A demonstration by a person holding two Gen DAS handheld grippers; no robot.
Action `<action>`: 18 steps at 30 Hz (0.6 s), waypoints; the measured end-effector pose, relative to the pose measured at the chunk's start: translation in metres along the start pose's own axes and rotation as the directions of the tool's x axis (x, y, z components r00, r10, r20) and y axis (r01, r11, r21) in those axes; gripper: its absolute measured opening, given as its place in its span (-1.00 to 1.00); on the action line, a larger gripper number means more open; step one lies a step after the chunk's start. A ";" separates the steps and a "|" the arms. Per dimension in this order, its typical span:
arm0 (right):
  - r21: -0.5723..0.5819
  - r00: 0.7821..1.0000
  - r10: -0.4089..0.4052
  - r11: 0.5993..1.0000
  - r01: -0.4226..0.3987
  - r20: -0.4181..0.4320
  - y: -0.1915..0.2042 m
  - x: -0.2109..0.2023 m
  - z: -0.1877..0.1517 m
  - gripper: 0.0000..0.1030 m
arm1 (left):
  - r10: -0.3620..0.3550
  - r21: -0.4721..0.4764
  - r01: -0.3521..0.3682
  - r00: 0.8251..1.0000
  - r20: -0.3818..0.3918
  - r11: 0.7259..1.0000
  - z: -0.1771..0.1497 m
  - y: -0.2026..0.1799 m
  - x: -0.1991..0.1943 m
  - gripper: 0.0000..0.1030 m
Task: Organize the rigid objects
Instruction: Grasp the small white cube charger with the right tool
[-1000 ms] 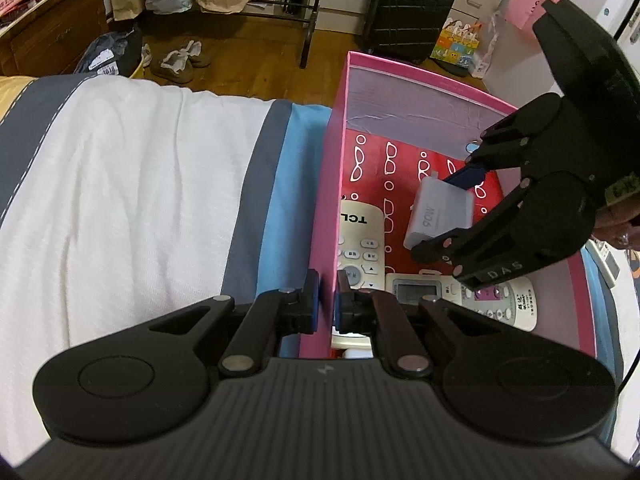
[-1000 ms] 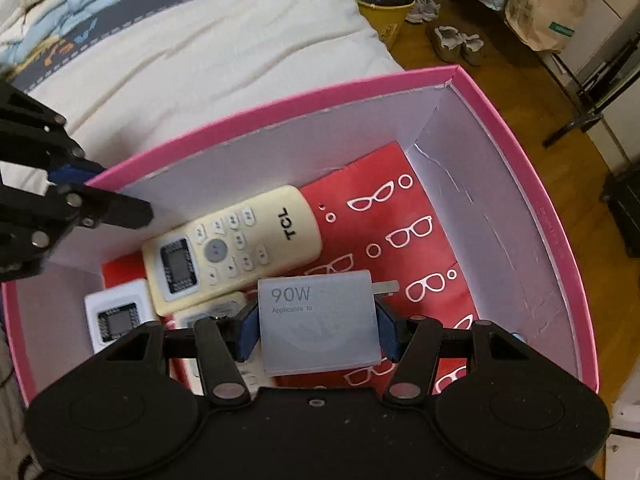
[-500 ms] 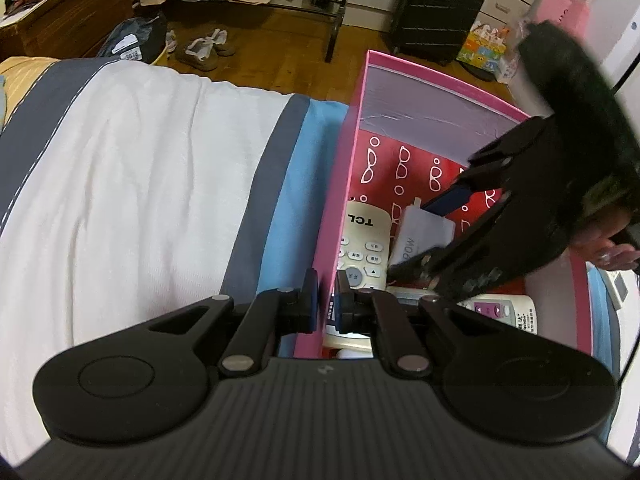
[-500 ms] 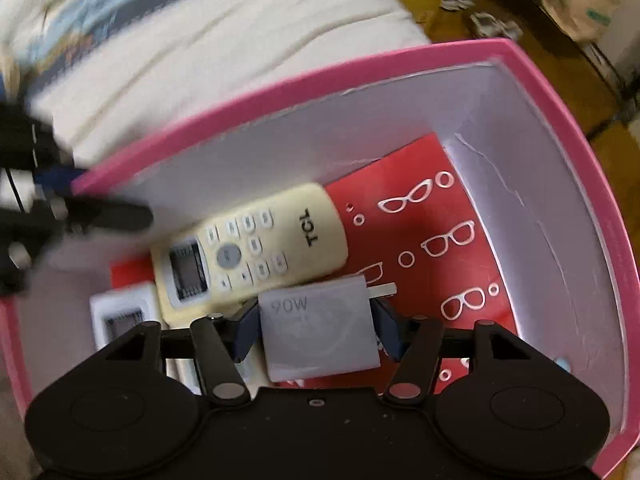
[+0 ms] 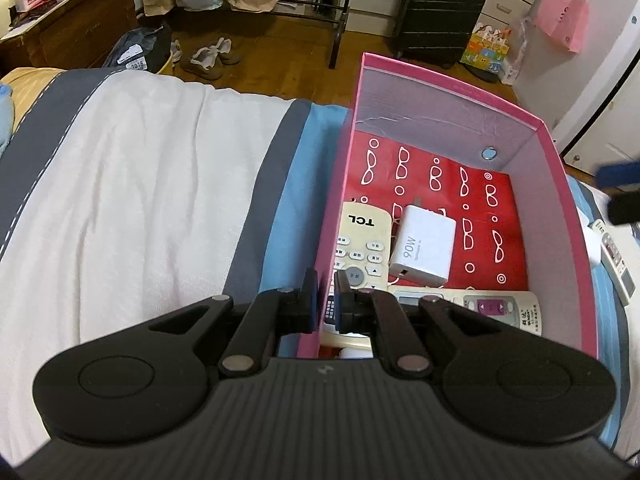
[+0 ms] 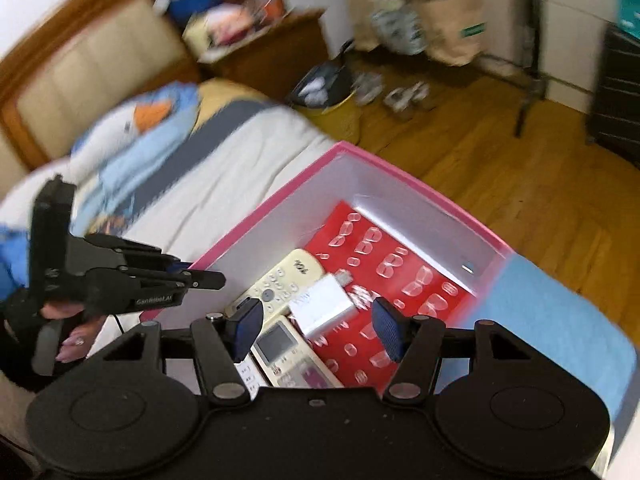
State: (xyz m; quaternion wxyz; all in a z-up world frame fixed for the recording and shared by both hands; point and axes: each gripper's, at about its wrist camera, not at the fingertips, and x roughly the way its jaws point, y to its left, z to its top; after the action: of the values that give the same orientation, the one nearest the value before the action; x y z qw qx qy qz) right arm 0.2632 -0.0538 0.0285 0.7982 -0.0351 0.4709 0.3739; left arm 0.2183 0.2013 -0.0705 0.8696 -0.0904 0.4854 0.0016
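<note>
A pink box (image 5: 436, 94) with a red glasses-print floor sits on the bed. Inside lie a cream TCL remote (image 5: 362, 240), a white 90W charger (image 5: 424, 246) and a white remote with purple buttons (image 5: 500, 308). My left gripper (image 5: 326, 300) is shut on the box's left wall near its front corner. My right gripper (image 6: 316, 330) is open and empty, raised above the box's near side; the charger (image 6: 326, 306) lies free below it. The left gripper also shows in the right wrist view (image 6: 200, 278), clamped on the pink wall (image 6: 260, 224).
The box rests on a striped white, grey and blue bedspread (image 5: 140, 200). Another remote (image 5: 616, 260) lies on the bed right of the box. Beyond the bed are a wooden floor, shoes (image 5: 208, 56), a black suitcase (image 5: 440, 12) and paper bags.
My right gripper lowered the charger into the box, opened and let it go, then pulled up and back out of the box. My left gripper kept its hold on the box wall.
</note>
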 end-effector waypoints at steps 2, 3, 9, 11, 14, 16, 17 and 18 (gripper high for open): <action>0.036 0.998 -0.055 0.998 0.054 0.034 -0.013 -0.015 -0.021 0.27 | -0.002 0.000 0.002 1.000 -0.001 1.000 -0.001 0.000 0.000 -0.87; 0.056 0.996 -0.078 0.996 0.076 0.038 -0.020 -0.017 -0.030 0.27 | -0.006 -0.006 0.006 1.000 -0.001 1.000 -0.001 0.001 -0.001 -0.87; 0.199 0.974 -0.227 0.955 0.220 0.012 -0.052 -0.019 -0.074 0.27 | -0.010 -0.019 0.010 1.000 -0.005 1.000 0.001 0.003 -0.001 -0.87; 0.272 0.970 -0.237 0.938 0.217 0.044 -0.058 -0.016 -0.087 0.27 | -0.007 -0.018 0.007 1.000 -0.002 1.000 0.001 0.002 -0.002 -0.87; 0.337 0.972 -0.231 0.920 0.202 0.048 -0.064 -0.009 -0.100 0.26 | 0.013 -0.007 -0.013 1.000 0.003 1.000 -0.001 -0.003 -0.001 -0.87; 0.319 0.971 -0.237 0.923 0.214 0.033 -0.064 -0.002 -0.106 0.26 | 0.014 -0.002 -0.014 1.000 0.007 1.000 -0.002 -0.004 -0.003 -0.87; 0.311 0.969 -0.244 0.924 0.224 0.028 -0.064 0.001 -0.107 0.26 | 0.009 -0.004 -0.009 1.000 0.005 1.000 -0.003 -0.003 -0.003 -0.87; 0.304 0.968 -0.250 0.924 0.232 0.019 -0.063 0.004 -0.107 0.26 | 0.004 -0.009 -0.003 1.000 0.003 1.000 -0.003 -0.002 -0.003 -0.87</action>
State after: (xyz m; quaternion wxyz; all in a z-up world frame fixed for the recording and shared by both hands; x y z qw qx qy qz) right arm 0.2265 -0.1400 -0.0528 0.8474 0.0396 0.4911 0.1982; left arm 0.2147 0.1992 -0.0694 0.8699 -0.0936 0.4843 0.0056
